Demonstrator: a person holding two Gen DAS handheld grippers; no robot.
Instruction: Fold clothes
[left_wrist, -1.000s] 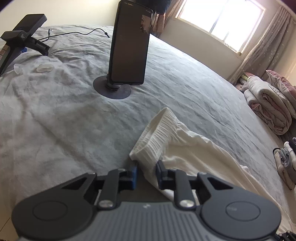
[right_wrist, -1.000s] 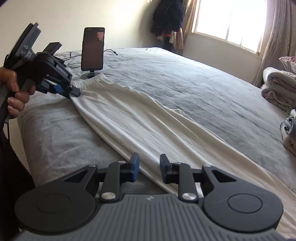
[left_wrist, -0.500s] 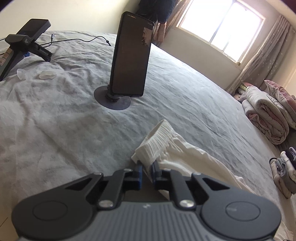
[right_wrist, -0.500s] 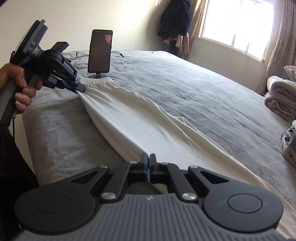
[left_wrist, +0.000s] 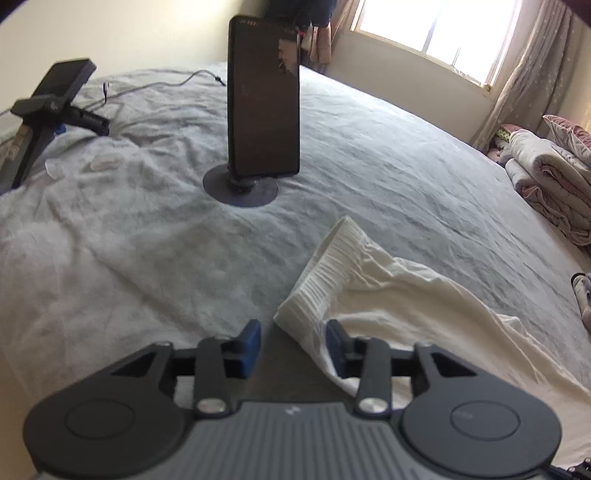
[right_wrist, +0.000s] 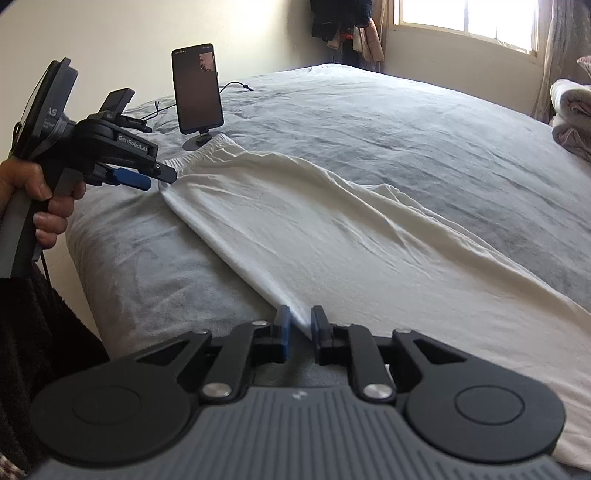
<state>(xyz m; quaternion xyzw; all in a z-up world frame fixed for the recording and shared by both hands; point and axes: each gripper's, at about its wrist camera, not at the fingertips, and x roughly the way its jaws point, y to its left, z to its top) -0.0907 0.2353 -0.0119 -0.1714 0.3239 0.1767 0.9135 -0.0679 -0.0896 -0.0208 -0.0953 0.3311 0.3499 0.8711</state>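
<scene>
folding barely begun: i see white trousers flat beside the phone stand; left gripper and right gripper jaws opening around the near edge, gripping nothing.

A grey bed carries white trousers and a phone stand.

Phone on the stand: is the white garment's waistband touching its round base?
No. In the left wrist view the waistband lies apart from the phone stand's base, with bare grey bedspread between them.
</scene>
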